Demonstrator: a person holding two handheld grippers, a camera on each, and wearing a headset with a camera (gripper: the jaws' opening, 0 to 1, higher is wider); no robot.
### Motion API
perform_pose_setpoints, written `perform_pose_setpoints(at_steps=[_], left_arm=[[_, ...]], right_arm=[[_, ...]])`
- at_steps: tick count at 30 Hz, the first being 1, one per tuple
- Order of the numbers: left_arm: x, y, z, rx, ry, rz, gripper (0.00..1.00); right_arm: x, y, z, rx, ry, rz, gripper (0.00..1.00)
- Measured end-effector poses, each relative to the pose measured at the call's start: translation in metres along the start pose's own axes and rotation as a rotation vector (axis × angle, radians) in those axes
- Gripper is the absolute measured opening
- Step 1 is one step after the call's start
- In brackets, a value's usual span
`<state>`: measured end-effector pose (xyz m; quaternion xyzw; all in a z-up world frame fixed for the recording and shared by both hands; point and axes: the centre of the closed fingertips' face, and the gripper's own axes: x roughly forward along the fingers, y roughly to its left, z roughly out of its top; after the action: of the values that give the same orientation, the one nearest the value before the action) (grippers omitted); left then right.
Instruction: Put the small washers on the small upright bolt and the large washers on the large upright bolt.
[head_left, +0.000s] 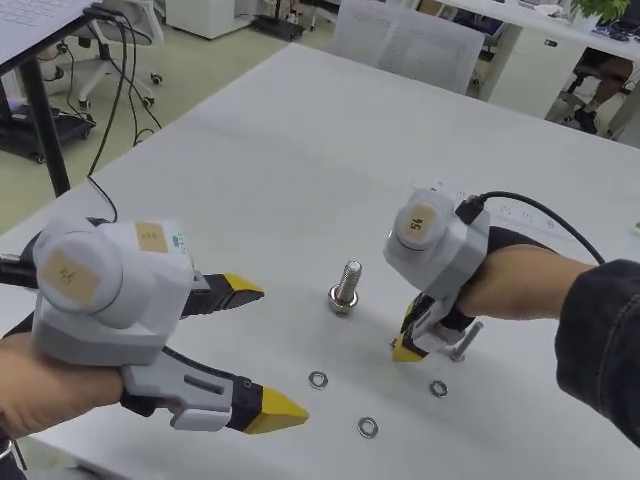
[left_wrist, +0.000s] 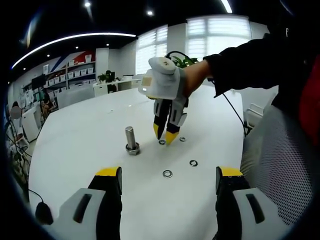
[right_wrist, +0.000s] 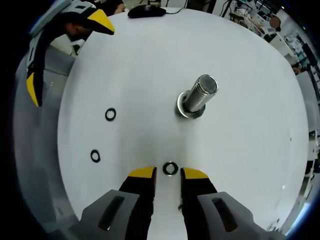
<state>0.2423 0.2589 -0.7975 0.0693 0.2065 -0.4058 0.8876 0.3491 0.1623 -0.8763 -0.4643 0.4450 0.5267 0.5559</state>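
A large upright bolt (head_left: 345, 285) (left_wrist: 131, 140) (right_wrist: 197, 95) stands mid-table with a washer round its base. A thin small bolt (head_left: 466, 340) shows right beside my right gripper (head_left: 405, 348) (left_wrist: 167, 135) (right_wrist: 169, 173). That gripper points down at the table, its jaws a narrow gap apart, and a small washer (right_wrist: 170, 168) (left_wrist: 161, 142) lies on the table just at its tips. Other loose washers (head_left: 318, 379) (head_left: 367, 427) (head_left: 438, 388) lie nearer me. My left gripper (head_left: 258, 348) (left_wrist: 169, 172) hovers wide open at the left, holding nothing.
The white table (head_left: 300, 160) stretches far beyond the bolts. A black cable (head_left: 540, 215) trails from the right gripper, and another hangs off the table's left edge (head_left: 100, 190). Chairs and desks stand behind.
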Motion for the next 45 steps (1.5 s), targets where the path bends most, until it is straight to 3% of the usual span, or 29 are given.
perform_pose_setpoints(at_steps=[18, 45], left_arm=[[0.0024, 0.0001, 0.0, -0.002, 0.005, -0.004, 0.76], [0.0096, 0.0019, 0.0003, -0.006, 0.009, -0.006, 0.76]], right_arm=[[0.0015, 0.0009, -0.0015, 0.031, -0.016, 0.027, 0.17], [-0.0018, -0.0042, -0.0029, -0.002, -0.007, 0.009, 0.14]])
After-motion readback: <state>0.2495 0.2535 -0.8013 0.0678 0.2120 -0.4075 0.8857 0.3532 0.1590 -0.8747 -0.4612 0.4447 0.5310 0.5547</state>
